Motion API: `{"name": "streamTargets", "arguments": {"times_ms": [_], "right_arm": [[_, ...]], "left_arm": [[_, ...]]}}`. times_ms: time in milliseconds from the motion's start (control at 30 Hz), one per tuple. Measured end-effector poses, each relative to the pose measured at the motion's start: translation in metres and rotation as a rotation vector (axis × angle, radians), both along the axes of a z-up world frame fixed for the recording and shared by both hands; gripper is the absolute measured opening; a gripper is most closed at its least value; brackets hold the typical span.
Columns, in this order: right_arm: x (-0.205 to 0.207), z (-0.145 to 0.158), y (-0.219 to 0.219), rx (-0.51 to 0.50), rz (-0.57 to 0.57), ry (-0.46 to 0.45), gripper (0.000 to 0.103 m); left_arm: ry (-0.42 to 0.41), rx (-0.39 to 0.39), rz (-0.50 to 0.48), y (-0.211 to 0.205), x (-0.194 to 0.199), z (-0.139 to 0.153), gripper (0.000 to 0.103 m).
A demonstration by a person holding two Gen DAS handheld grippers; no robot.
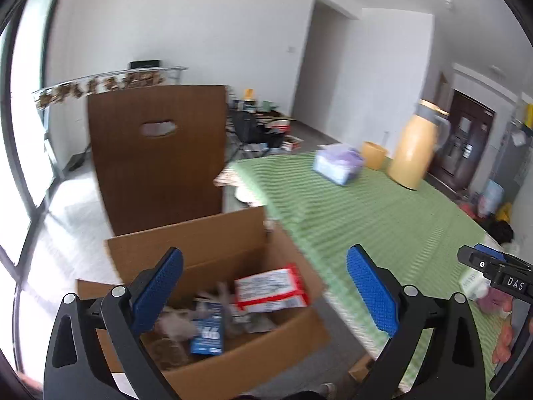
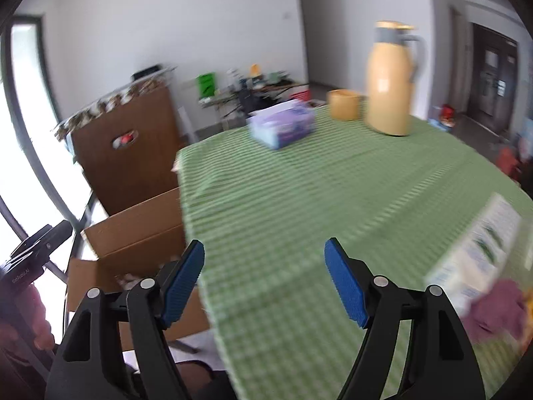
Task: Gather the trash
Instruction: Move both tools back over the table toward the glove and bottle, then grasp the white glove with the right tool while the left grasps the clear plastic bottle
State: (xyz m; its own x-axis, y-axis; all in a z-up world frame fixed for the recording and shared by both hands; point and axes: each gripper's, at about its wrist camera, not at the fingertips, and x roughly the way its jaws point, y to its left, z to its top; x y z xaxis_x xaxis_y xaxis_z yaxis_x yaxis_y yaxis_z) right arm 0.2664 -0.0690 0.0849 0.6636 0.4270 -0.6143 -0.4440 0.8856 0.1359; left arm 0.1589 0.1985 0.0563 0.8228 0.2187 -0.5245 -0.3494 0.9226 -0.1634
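An open cardboard box [image 1: 213, 250] stands on the floor left of the table and holds trash: a red-and-white packet [image 1: 269, 288], a blue packet [image 1: 207, 333] and crumpled paper. My left gripper [image 1: 265, 286] is open and empty above the box. My right gripper [image 2: 265, 278] is open and empty above the near left part of the green checked tablecloth [image 2: 316, 183]. A white-and-green carton [image 2: 476, 260] and a crumpled purple-pink piece [image 2: 496, 310] lie at the table's right edge, to the right of the right gripper. The box also shows in the right wrist view [image 2: 133, 230].
A yellow thermos jug [image 2: 389, 80], a yellow cup [image 2: 344, 103] and a purple tissue pack [image 2: 283, 123] stand at the table's far side. A brown chair back [image 1: 156, 153] stands behind the box. Clutter lies on the floor by the far wall.
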Motion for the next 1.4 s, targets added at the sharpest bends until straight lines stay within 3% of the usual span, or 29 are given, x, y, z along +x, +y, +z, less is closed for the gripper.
{"name": "streamTargets", "arguments": {"times_ms": [133, 300, 533, 733, 967, 1033, 1100, 1167, 1233, 1267, 1300, 1333, 1400], "right_arm": [[-0.022, 0.005, -0.099, 0.015, -0.197, -0.063, 0.076], [-0.055, -0.002, -0.225, 0.009, -0.458, -0.079, 0.076], [-0.086, -0.021, -0.356, 0.027, -0.734, -0.017, 0.076], [-0.084, -0.037, -0.41, 0.051, -0.784, 0.033, 0.076], [-0.052, -0.068, -0.458, 0.163, -0.831, 0.125, 0.076], [-0.048, -0.073, -0.462, 0.205, -0.836, 0.123, 0.076], [-0.047, -0.081, -0.467, 0.238, -0.833, 0.118, 0.076], [-0.046, -0.086, -0.471, 0.256, -0.841, 0.148, 0.076], [-0.044, -0.092, -0.475, 0.3, -0.826, 0.153, 0.076], [-0.044, -0.096, -0.477, 0.317, -0.821, 0.17, 0.071], [-0.041, -0.101, -0.479, 0.341, -0.812, 0.196, 0.06], [-0.039, -0.106, -0.48, 0.357, -0.806, 0.216, 0.051], [-0.038, -0.11, -0.48, 0.347, -0.802, 0.222, 0.038]], "left_arm": [[-0.023, 0.006, -0.134, -0.065, 0.023, 0.006, 0.096], [-0.008, 0.007, -0.343, -0.157, 0.051, 0.002, 0.096], [0.047, 0.03, -0.559, -0.268, 0.078, -0.016, 0.096], [0.07, 0.039, -0.695, -0.33, 0.088, -0.023, 0.096], [0.142, -0.086, -0.926, -0.403, 0.093, -0.035, 0.094], [0.14, -0.077, -0.975, -0.427, 0.091, -0.043, 0.088], [0.196, -0.06, -1.0, -0.45, 0.097, -0.056, 0.065], [0.252, -0.072, -1.004, -0.468, 0.104, -0.068, 0.05], [0.278, -0.106, -1.002, -0.481, 0.112, -0.08, 0.044], [0.302, -0.117, -0.993, -0.49, 0.118, -0.088, 0.032], [0.322, -0.118, -0.983, -0.494, 0.121, -0.093, 0.004], [0.353, -0.11, -1.0, -0.501, 0.122, -0.098, 0.001], [0.311, -0.058, -1.008, -0.508, 0.109, -0.09, 0.0]]}}
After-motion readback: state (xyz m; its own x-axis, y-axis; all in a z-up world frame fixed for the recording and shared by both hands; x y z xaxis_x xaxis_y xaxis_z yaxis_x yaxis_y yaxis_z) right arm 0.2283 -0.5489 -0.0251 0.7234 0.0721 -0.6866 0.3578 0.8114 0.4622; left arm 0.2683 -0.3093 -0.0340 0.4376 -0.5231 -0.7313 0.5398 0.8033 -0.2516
